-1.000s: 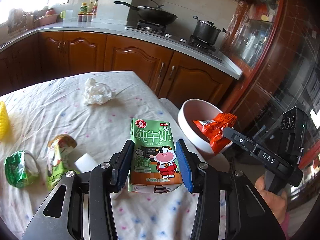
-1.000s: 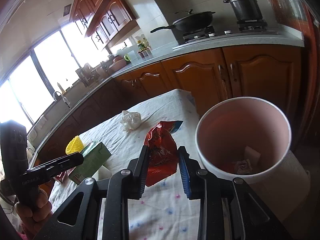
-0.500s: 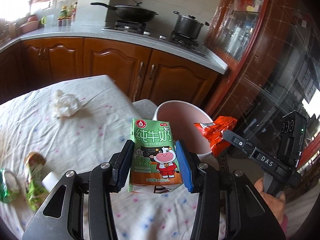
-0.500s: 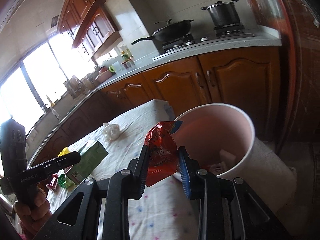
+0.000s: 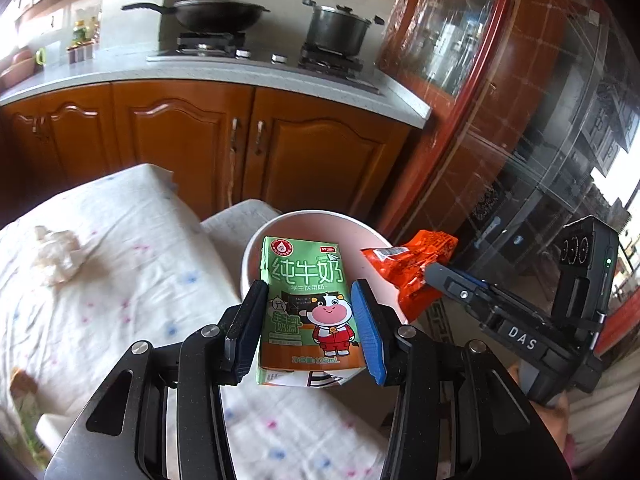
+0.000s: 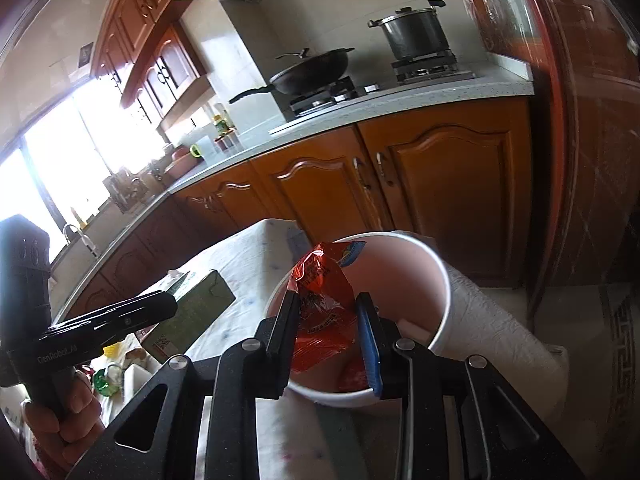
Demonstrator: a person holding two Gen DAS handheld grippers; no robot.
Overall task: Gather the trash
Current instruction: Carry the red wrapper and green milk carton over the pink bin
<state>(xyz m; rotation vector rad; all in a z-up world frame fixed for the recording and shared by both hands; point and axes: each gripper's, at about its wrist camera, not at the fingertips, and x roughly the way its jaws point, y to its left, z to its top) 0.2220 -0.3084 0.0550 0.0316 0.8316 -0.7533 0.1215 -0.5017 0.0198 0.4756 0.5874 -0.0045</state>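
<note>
Your left gripper has its jaws pinching the carton by its two narrow sides, upright, label facing you; it hangs at the near rim of the bin, just off the table's right edge. The carton is stiff board with square corners, probably light if emptied; the flat sides give the pads a sure seat, so the hold looks sound, though a hard squeeze would likely buckle the walls.

Your right gripper has its jaws pinching the wrapper across its middle, over the mouth of the bin; the wrapper is thin, crinkled foil, soft and slick, next to weightless; it may cling to a pad on release, so I'd judge a wide spread of the jaws wise.

The bin is lined with a white bag and already has scraps at the bottom; it sits right of the table. A crumpled tissue lies far left on the cloth; soft, it will want a pinch through its bulk.
</note>
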